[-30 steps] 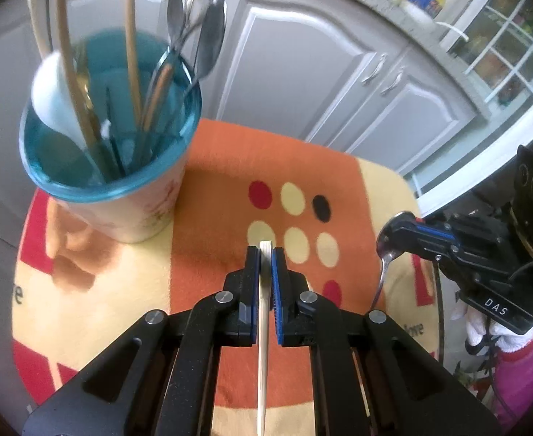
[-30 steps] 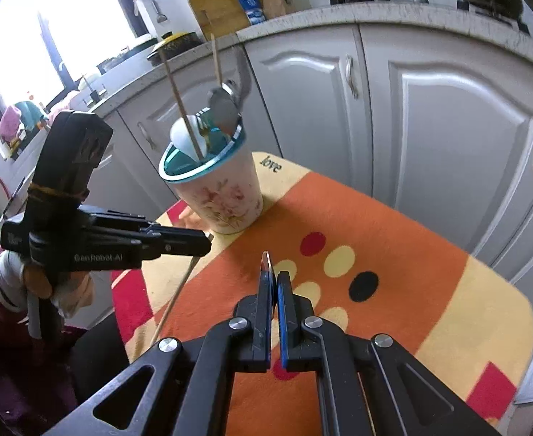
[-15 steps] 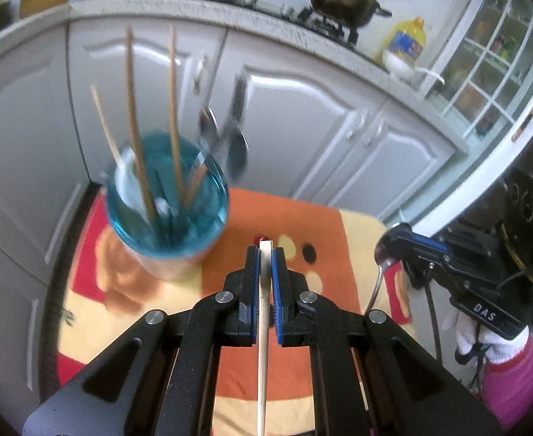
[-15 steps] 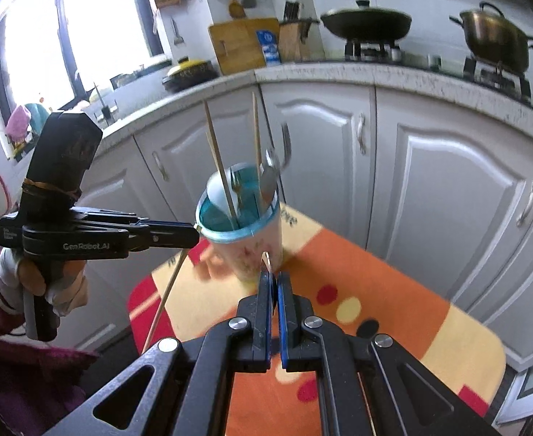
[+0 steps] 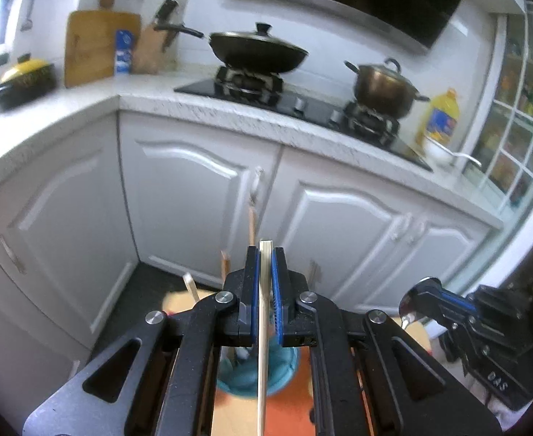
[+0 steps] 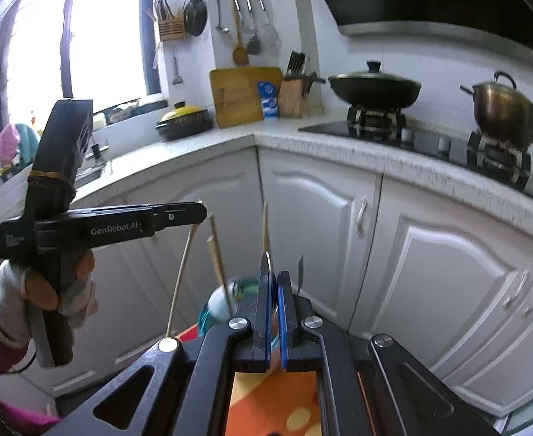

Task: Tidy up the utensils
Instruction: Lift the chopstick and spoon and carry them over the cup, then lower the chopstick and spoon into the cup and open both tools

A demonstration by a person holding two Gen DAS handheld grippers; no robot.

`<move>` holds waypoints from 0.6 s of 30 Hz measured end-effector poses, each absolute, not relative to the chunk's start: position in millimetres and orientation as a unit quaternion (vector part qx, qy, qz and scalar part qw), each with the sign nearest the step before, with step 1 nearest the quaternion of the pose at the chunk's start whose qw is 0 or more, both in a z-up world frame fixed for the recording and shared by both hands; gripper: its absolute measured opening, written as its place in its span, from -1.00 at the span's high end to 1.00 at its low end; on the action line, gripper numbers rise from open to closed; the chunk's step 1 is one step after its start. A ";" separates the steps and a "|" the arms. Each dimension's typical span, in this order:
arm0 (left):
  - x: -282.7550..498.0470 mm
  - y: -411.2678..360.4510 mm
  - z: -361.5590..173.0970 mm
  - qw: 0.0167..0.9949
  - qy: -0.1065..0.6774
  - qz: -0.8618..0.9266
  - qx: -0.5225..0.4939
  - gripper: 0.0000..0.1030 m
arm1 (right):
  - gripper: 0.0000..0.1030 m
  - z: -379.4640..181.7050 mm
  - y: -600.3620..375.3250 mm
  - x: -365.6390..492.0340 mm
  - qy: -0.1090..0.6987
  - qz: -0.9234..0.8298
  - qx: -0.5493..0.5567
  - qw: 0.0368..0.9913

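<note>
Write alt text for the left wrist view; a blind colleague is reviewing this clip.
The left gripper is shut on a pale chopstick above a blue cup of utensils. At right, the right gripper holds a metal spoon. White cabinets and a stove with a wok fill the background.

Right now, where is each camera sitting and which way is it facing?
Left wrist: on the left gripper, facing the stove counter; its fingers pinch a chopstick above the blue cup; the right gripper shows at right.
Right wrist: on the right gripper, facing the corner cabinets; its fingers grip a spoon; the gloved left hand and left gripper show at left.
Shared: wok, pot, cup.
</note>
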State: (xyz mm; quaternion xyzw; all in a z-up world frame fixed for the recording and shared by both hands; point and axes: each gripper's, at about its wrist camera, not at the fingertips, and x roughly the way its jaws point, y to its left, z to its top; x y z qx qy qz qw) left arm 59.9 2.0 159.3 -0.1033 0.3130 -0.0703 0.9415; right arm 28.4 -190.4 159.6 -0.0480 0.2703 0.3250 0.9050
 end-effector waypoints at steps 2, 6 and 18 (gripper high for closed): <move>69.6 3.9 159.5 0.944 0.306 -0.062 -0.103 0.90 | 0.95 162.5 -180.8 38.2 0.265 0.321 -0.047 0.908; 84.3 7.2 158.8 0.954 0.283 -0.039 -0.092 0.90 | 0.95 163.9 -166.4 52.3 0.256 0.310 -0.059 0.914; 100.7 16.4 125.4 0.964 0.251 -0.005 -0.087 0.90 | 0.95 136.6 -132.9 72.2 0.247 0.297 -0.092 0.918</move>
